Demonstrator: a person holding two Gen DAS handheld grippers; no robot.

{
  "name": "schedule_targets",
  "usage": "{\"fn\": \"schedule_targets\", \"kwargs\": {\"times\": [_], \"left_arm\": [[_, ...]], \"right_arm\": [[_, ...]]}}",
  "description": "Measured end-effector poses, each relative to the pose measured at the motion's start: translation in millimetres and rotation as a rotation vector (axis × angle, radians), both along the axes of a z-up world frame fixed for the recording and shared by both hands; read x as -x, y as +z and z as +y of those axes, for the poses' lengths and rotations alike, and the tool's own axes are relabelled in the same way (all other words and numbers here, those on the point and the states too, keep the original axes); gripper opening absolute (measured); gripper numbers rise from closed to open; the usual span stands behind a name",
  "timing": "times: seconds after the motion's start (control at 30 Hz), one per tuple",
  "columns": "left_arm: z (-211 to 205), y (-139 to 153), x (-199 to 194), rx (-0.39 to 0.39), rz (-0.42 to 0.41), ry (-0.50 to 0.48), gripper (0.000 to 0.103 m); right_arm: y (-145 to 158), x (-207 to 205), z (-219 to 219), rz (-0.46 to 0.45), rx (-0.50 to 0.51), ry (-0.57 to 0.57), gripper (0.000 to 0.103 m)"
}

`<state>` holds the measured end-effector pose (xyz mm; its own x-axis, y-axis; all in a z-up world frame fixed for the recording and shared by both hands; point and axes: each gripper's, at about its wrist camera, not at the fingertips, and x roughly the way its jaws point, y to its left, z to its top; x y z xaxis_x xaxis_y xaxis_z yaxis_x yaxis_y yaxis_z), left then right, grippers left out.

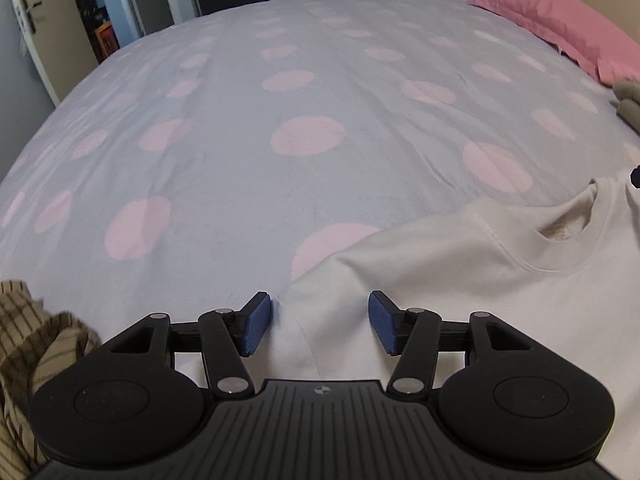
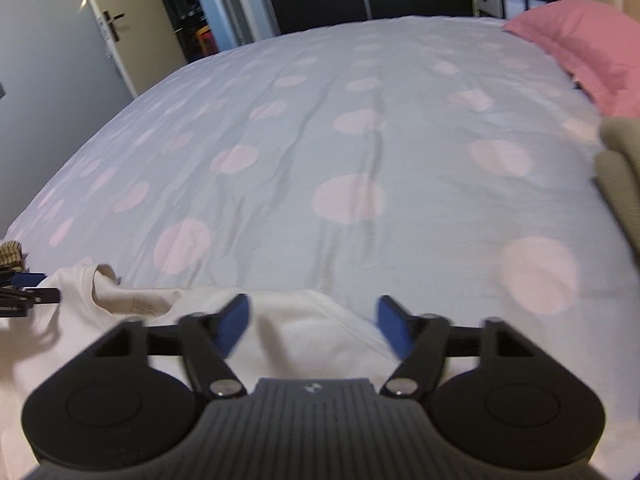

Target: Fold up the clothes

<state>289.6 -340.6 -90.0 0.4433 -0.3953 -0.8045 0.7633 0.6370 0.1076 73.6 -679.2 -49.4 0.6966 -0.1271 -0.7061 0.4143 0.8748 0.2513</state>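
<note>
A cream T-shirt (image 1: 460, 264) lies flat on the bed, collar toward the far side. My left gripper (image 1: 319, 322) is open, its blue pads astride the shirt's left sleeve edge. In the right wrist view the same T-shirt (image 2: 304, 320) lies under my right gripper (image 2: 312, 328), which is open over the right shoulder and sleeve. The collar (image 2: 120, 300) lies to its left. The tips of the left gripper (image 2: 24, 292) show at the far left edge.
The bed has a pale grey cover with pink dots (image 1: 308, 136). A pink pillow (image 1: 560, 24) lies at the far right. A striped brown garment (image 1: 32, 344) is bunched at the near left. An olive folded cloth (image 2: 620, 168) sits at the right. A door (image 2: 80, 40) stands beyond the bed.
</note>
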Motion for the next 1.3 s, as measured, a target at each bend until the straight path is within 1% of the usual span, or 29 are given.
{"fn": "schedule_targets", "kwargs": {"times": [0.1,0.17,0.2,0.23,0.27,0.3,0.33,0.37,0.43,0.6,0.7,0.8,0.87,0.97,1.07,1.1,1.13,1.17,1.2,1.23,1.3], "left_arm": [[-1.5,0.6,-2.7,0.029,-0.002,0.004,0.053],[-3.2,2.1,-1.5,0.040,0.003,-0.021,0.042],[-4.5,3.7,-0.7,0.043,0.013,-0.044,0.024],[-5.8,5.4,0.5,0.045,0.022,-0.063,0.015],[-6.8,7.7,2.7,0.042,0.021,-0.073,0.015],[-7.3,10.7,5.6,0.040,0.014,-0.086,0.006],[-6.3,14.4,8.2,0.038,0.012,-0.101,0.002],[-4.9,18.4,10.8,0.038,0.008,-0.115,0.002],[1.3,28.9,16.0,0.045,-0.003,-0.144,0.001],[25.9,60.4,40.5,0.043,-0.047,-0.259,0.001],[44.8,72.1,62.4,0.011,-0.070,-0.345,0.001],[67.3,73.1,82.0,-0.033,-0.064,-0.406,0.001],[80.8,67.3,95.1,-0.076,-0.051,-0.446,0.001],[97.9,57.1,114.8,-0.145,-0.033,-0.505,0.001],[109.3,51.6,131.7,-0.193,-0.021,-0.546,0.001],[112.6,50.8,136.8,-0.204,-0.020,-0.556,0.001],[114.8,52.1,141.2,-0.207,-0.036,-0.560,0.002],[116.1,54.6,144.8,-0.207,-0.057,-0.561,0.004],[117.0,58.0,147.5,-0.200,-0.080,-0.558,0.007],[116.6,61.7,148.0,-0.186,-0.101,-0.553,0.011],[115.9,69.0,149.2,-0.157,-0.142,-0.542,0.016]], "right_arm": [[-8.6,-10.3,2.2,0.017,-0.026,0.041,0.078],[-12.1,-12.6,3.3,0.009,-0.067,0.070,0.071],[-12.3,-13.8,4.7,0.008,-0.081,0.085,0.058],[-11.3,-14.9,6.6,0.011,-0.089,0.101,0.039],[-9.4,-15.8,9.3,0.016,-0.084,0.117,0.031],[-5.8,-15.2,12.6,0.018,-0.070,0.135,0.019],[-1.7,-13.9,16.0,0.016,-0.057,0.155,0.019],[2.7,-11.6,18.7,0.012,-0.049,0.175,0.018],[11.7,-5.4,23.3,0.002,-0.041,0.214,0.009],[34.1,18.0,38.9,-0.009,-0.012,0.314,0.008],[44.0,34.2,54.2,0.007,0.007,0.403,0.008],[47.4,54.5,74.1,0.037,0.022,0.514,0.008],[44.9,70.0,88.4,0.064,0.024,0.581,0.008],[36.6,90.1,106.8,0.122,0.030,0.634,0.009],[31.1,104.9,120.2,0.160,0.025,0.663,0.021],[30.5,109.2,124.6,0.172,0.025,0.678,0.029],[30.5,113.4,129.0,0.183,0.025,0.697,0.031],[30.4,117.2,134.2,0.194,0.033,0.715,0.031],[31.5,120.3,139.7,0.202,0.050,0.726,0.031],[33.8,122.2,142.9,0.199,0.064,0.726,0.031],[39.1,124.5,146.1,0.186,0.084,0.717,0.032]]}}
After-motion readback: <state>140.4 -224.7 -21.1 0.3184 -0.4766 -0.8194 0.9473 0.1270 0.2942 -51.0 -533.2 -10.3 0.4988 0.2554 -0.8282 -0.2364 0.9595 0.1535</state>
